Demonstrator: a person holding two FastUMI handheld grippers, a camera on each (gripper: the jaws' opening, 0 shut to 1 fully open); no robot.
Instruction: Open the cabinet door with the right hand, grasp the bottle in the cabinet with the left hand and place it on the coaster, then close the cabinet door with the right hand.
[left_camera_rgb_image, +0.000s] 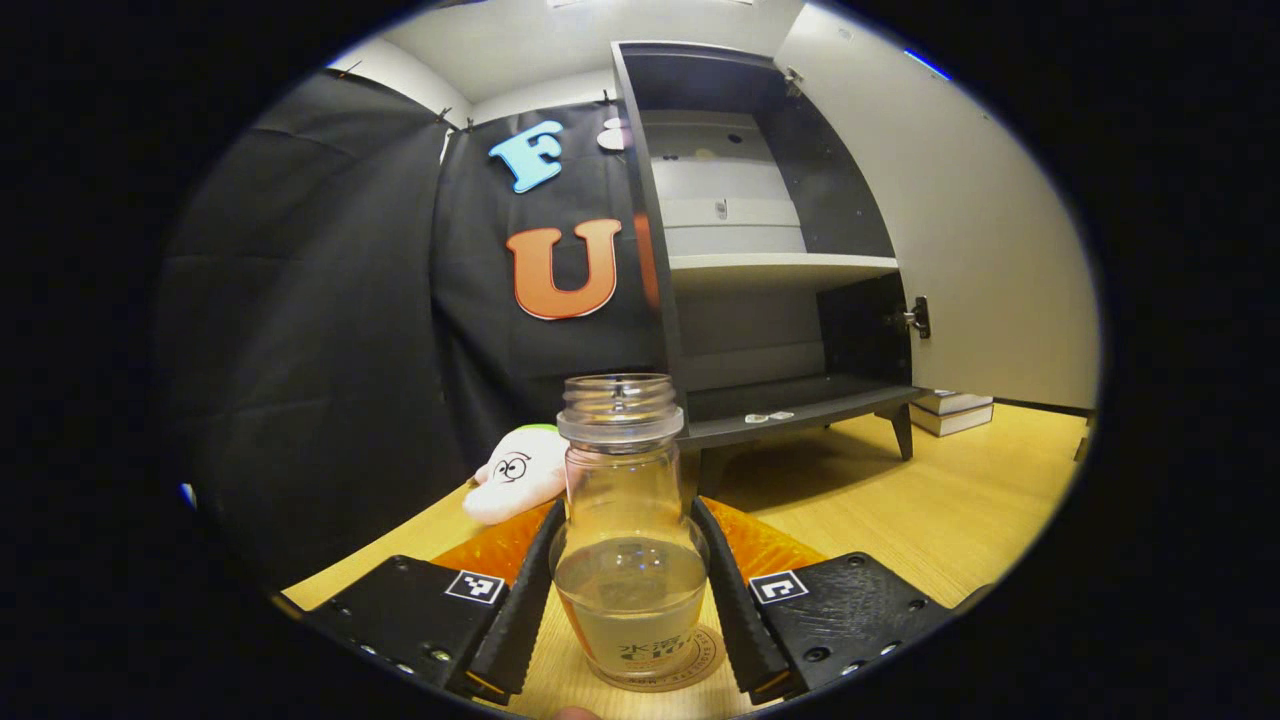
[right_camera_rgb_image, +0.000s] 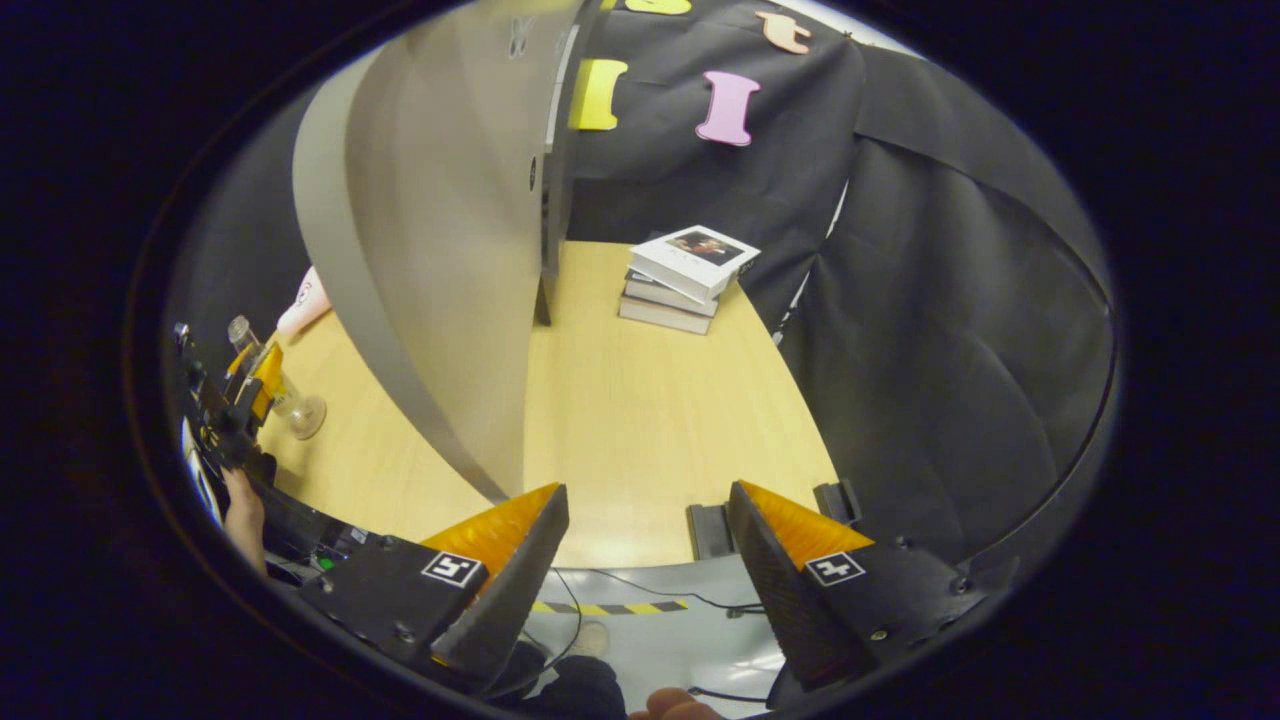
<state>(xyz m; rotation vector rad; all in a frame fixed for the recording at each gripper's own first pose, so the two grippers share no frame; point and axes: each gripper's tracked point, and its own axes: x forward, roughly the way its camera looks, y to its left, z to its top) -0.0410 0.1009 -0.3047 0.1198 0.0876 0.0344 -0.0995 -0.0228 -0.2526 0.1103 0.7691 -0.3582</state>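
In the left gripper view, the clear glass bottle (left_camera_rgb_image: 630, 540) stands on the round cork coaster (left_camera_rgb_image: 668, 668) on the wooden table (left_camera_rgb_image: 950, 510), between the left gripper's (left_camera_rgb_image: 630, 625) fingers. Behind it sits a white plush toy (left_camera_rgb_image: 520, 470) at left and the open dark cabinet (left_camera_rgb_image: 770, 260) at right, its door (left_camera_rgb_image: 960, 220) swung rightward. A stack of books (left_camera_rgb_image: 950, 410) lies right of the cabinet.

From my seat, the bottle (left_camera_rgb_image: 631, 540) hides most of the coaster (left_camera_rgb_image: 700, 668) beneath it, the small items (left_camera_rgb_image: 768, 416) on the cabinet's (left_camera_rgb_image: 760, 250) lower shelf are too tiny to identify, and the open door (right_camera_rgb_image: 440, 260) conceals the cabinet interior.
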